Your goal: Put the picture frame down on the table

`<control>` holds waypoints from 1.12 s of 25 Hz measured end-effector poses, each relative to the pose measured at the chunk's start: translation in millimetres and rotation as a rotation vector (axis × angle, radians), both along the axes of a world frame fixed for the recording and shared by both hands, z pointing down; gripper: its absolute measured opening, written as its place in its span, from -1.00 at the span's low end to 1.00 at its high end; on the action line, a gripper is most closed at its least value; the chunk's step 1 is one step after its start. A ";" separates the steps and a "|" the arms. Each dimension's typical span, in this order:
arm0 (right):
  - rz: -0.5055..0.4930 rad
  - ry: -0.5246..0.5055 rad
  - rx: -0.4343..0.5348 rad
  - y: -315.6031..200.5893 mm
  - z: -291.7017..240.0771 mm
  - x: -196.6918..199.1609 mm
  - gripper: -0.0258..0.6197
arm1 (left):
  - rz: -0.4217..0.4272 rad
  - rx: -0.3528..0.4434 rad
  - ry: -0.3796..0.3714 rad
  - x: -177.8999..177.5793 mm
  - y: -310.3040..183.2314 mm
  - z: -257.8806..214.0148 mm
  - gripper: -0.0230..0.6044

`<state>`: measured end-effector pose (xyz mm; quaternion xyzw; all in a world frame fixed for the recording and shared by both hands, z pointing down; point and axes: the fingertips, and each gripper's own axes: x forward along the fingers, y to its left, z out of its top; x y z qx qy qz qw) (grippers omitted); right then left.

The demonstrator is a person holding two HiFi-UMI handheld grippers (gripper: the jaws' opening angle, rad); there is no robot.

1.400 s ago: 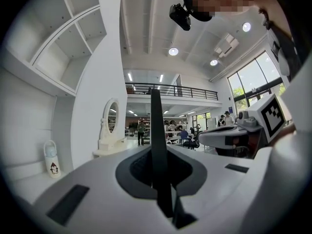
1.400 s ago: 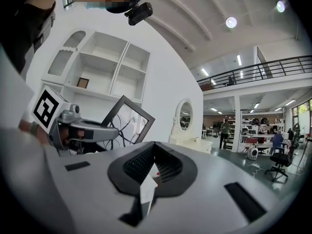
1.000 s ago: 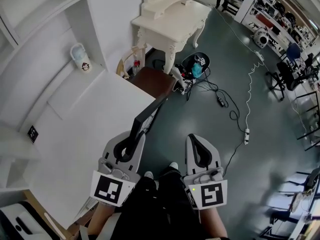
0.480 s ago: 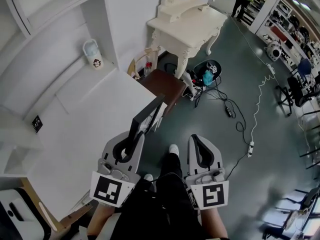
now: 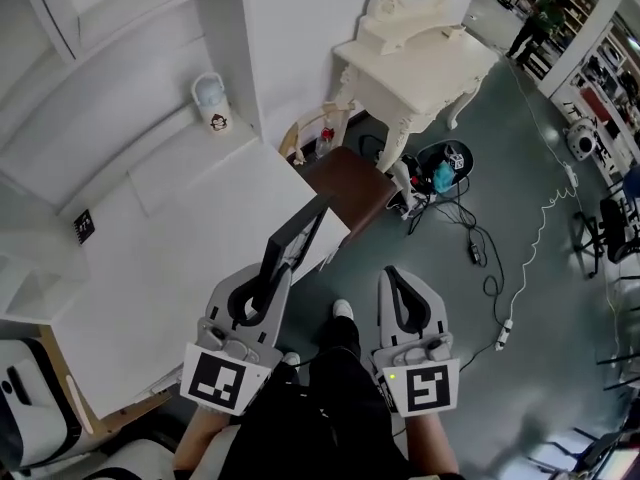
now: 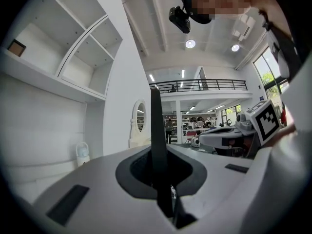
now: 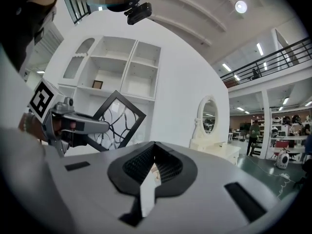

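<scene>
A black picture frame (image 5: 298,238) with a curly wire pattern stands upright, on its corner, in my left gripper (image 5: 266,280), which is shut on its lower edge. It hangs over the near right edge of the white table (image 5: 170,248). In the left gripper view the picture frame (image 6: 156,135) shows edge-on as a dark strip rising from the jaws. In the right gripper view the picture frame (image 7: 118,122) appears as a diamond beside the left gripper (image 7: 105,126). My right gripper (image 5: 393,276) hovers over the floor to the right, shut and holding nothing.
A brown stool (image 5: 350,183) stands off the table's far corner, with an ornate white dressing table (image 5: 415,63) behind it. A small white pot (image 5: 210,103) sits on a shelf by the wall. Cables (image 5: 480,253) trail over the grey floor.
Both grippers have travelled with the person toward the table; the frame, earlier over the floor beside the corner, now hangs over the table's edge. Both grips are unchanged.
</scene>
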<state>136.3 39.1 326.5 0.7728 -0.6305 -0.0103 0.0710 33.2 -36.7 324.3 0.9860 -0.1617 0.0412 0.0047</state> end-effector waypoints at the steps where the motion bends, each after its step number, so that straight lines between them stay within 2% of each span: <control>1: -0.023 0.007 0.008 -7.2 -3.8 4.4 -0.92 | -0.016 -0.006 -0.002 3.5 -4.4 0.3 -0.87; 5: -0.093 0.001 0.026 -33.1 -13.3 24.9 -0.92 | -0.079 -0.017 -0.002 18.9 -20.5 -0.8 -0.87; 9: -0.144 0.016 -0.016 -50.5 -5.0 46.2 -0.92 | -0.141 -0.025 -0.010 34.0 -33.9 1.4 -0.87; 19: -0.301 -0.005 -0.028 -98.0 -5.5 85.4 -0.92 | -0.309 -0.028 -0.009 64.3 -63.3 0.2 -0.87; 26: -0.467 -0.001 0.020 -126.8 -13.3 91.8 -0.92 | -0.435 -0.030 -0.005 73.3 -73.4 -3.0 -0.87; 28: -0.483 0.008 -0.001 -132.9 -8.6 94.9 -0.92 | -0.464 -0.028 -0.006 74.4 -75.4 -2.4 -0.87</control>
